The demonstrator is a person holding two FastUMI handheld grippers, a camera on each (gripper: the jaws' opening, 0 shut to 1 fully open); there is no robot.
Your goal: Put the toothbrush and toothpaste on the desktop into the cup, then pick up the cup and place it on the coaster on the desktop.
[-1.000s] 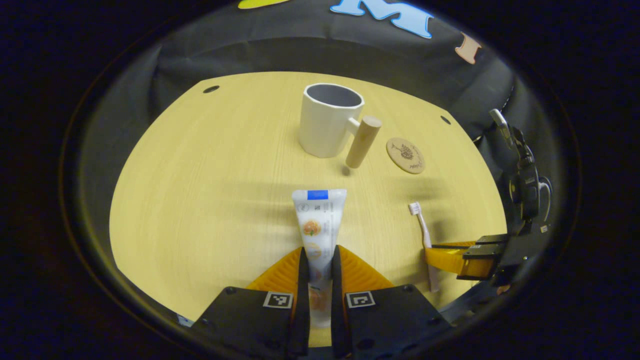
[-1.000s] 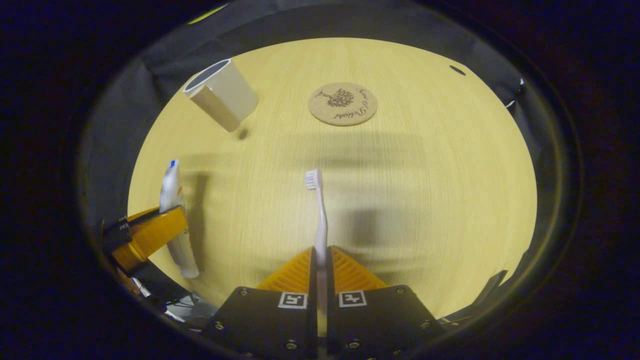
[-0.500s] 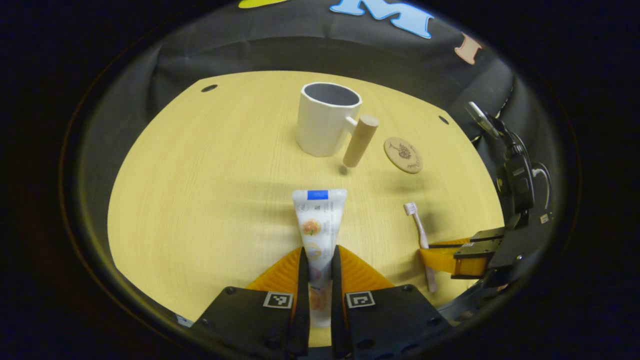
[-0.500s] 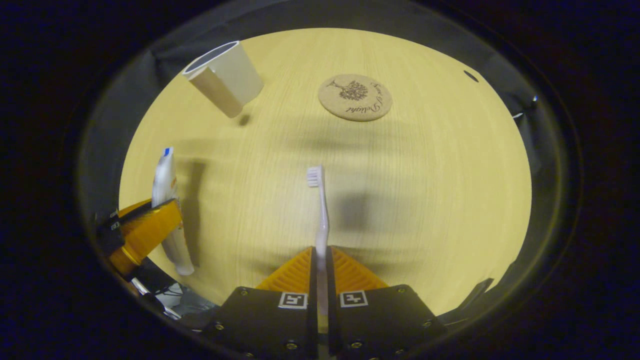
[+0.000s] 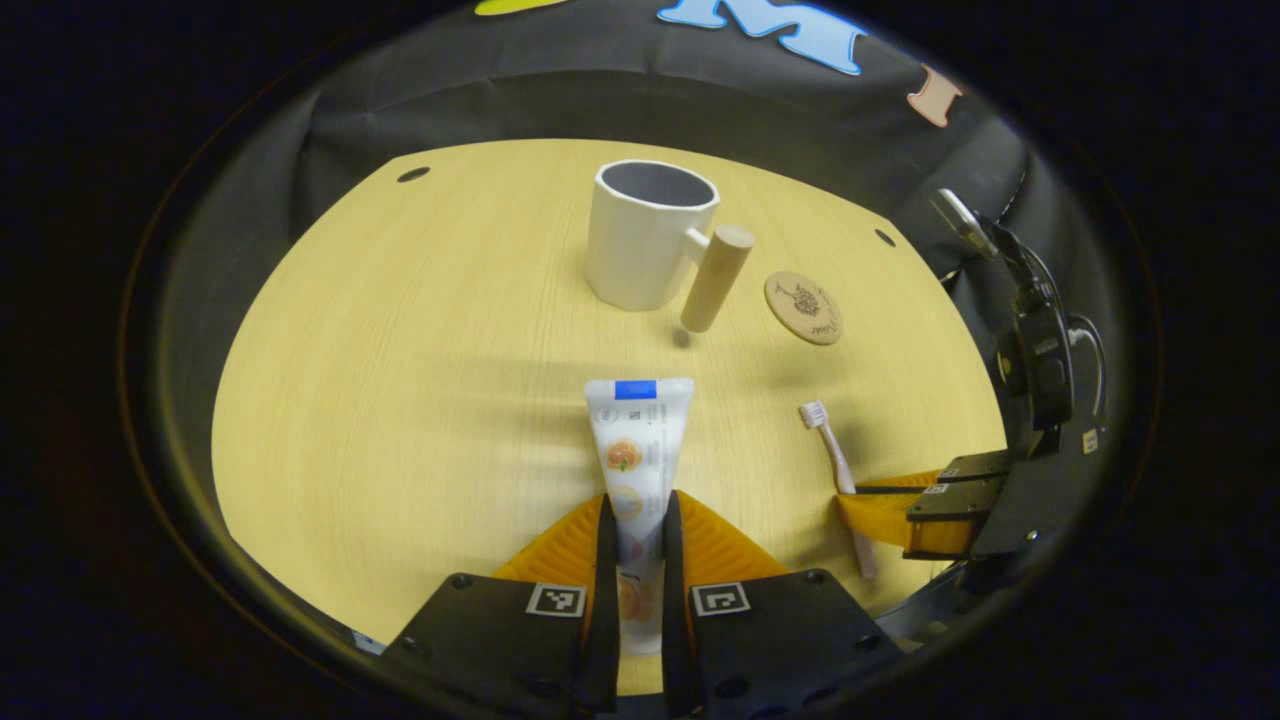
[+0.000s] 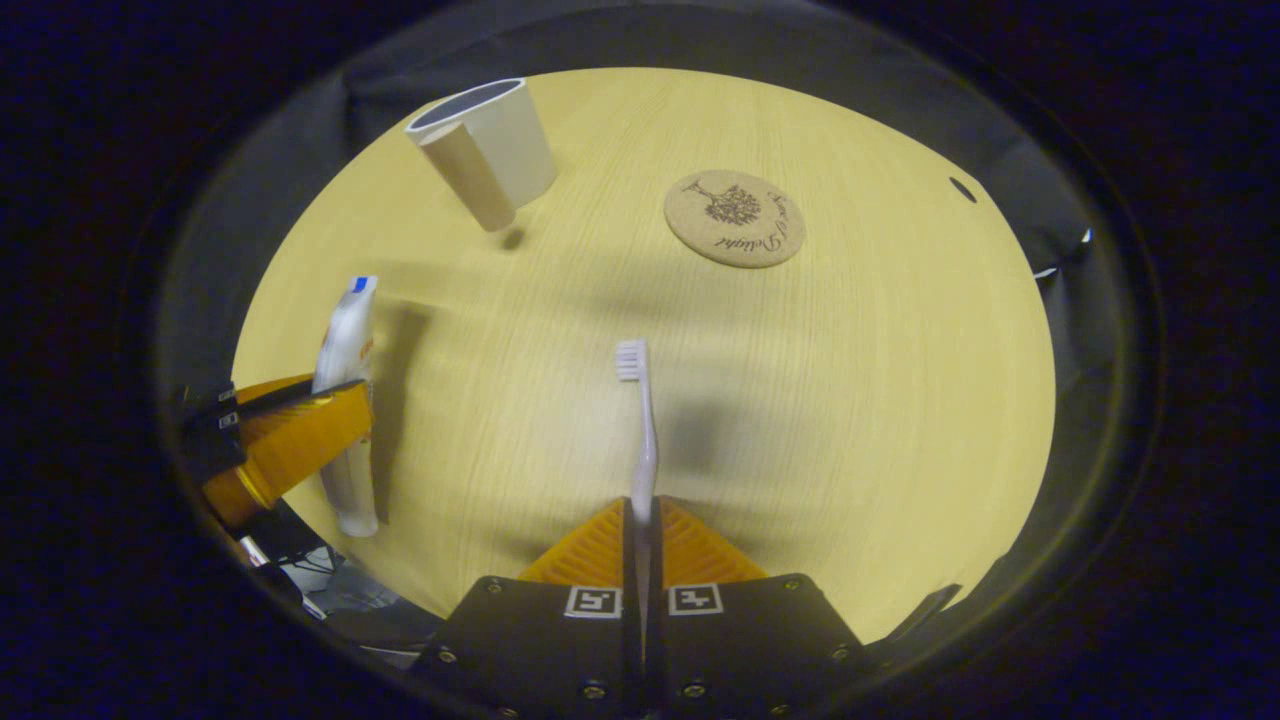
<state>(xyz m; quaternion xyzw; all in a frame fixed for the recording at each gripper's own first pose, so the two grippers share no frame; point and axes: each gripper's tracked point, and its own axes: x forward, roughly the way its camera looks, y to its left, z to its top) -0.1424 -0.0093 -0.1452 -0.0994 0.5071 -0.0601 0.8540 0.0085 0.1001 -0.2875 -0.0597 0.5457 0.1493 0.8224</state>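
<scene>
Left gripper point(image 5: 634, 520): black body, two square black-and-white markers on near plates, dark screws, ribbed wedge-shaped fingers point(image 5: 570, 545). Right gripper point(image 6: 640, 520): same black plates, paired markers, screw rows, ribbed fingers point(image 6: 596, 545). In left gripper view, right gripper's black housing carries cable loop, small labels, upright black handle.

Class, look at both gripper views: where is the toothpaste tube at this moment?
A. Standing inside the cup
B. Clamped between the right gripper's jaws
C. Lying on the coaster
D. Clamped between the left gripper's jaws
D: the toothpaste tube sits pinched in the left gripper, short of the cup.
</scene>
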